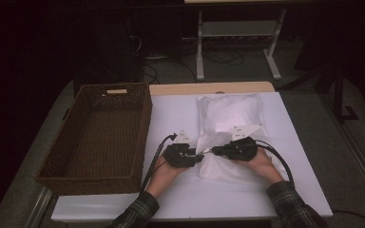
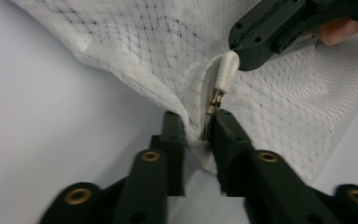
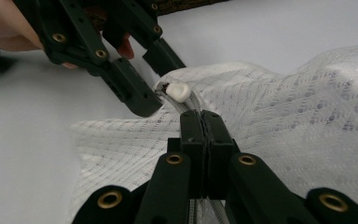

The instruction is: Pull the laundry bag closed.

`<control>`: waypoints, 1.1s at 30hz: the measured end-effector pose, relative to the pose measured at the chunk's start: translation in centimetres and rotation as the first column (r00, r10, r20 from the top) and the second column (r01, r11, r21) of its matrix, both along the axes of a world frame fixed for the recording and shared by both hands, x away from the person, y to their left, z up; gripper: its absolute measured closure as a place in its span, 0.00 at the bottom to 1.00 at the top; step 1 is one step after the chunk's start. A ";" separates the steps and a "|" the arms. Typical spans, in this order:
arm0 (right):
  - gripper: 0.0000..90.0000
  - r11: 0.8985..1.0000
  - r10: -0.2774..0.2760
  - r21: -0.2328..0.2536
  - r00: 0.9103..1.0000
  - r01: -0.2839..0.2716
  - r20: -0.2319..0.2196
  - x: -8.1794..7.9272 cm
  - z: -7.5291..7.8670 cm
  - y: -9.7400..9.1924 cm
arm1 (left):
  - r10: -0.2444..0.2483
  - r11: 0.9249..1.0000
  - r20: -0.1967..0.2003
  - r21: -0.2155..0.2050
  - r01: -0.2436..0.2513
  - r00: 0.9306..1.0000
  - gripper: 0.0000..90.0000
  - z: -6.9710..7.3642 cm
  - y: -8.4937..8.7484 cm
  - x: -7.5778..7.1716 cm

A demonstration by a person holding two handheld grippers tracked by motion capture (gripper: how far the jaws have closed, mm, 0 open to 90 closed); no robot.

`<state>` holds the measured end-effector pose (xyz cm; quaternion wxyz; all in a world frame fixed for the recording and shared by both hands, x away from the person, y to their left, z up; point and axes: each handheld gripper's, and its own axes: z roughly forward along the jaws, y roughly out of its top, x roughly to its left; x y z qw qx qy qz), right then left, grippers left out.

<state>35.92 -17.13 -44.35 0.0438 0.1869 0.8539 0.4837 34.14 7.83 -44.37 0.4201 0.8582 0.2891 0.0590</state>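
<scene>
Surface: white, wide, carrying everything else; its far edge shows a strip of pale wood.
Basket: brown woven, rectangular, on the left part of the surface, with a handle slot in its far wall.
Pillow: white, lying beyond the hands, right of the basket and apart from it.
Pillow cover: white patterned fabric, spread at the near end of the pillow between and under the two hands; its zipped edge is lifted off the surface where the claws meet.
Left claw: held in the left hand, its two jaws stand on either side of the cover's edge at the end of the zipper, with fabric and zipper teeth between them; the pads look pressed on the bunched edge.
Right claw: held in the right hand, jaws together, pinched on the cover's fabric at the zipper line just behind the pull.
Zipper pull: small, white, rounded, on a brass slider, lying between the two claws' tips and just beside each.
</scene>
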 end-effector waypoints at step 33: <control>0.86 0.999 -0.003 -0.048 1.000 0.003 0.000 -1.9 0.9 2.2 | -0.052 0.996 0.066 0.079 0.046 0.996 0.94 0.6 -0.1 -1.2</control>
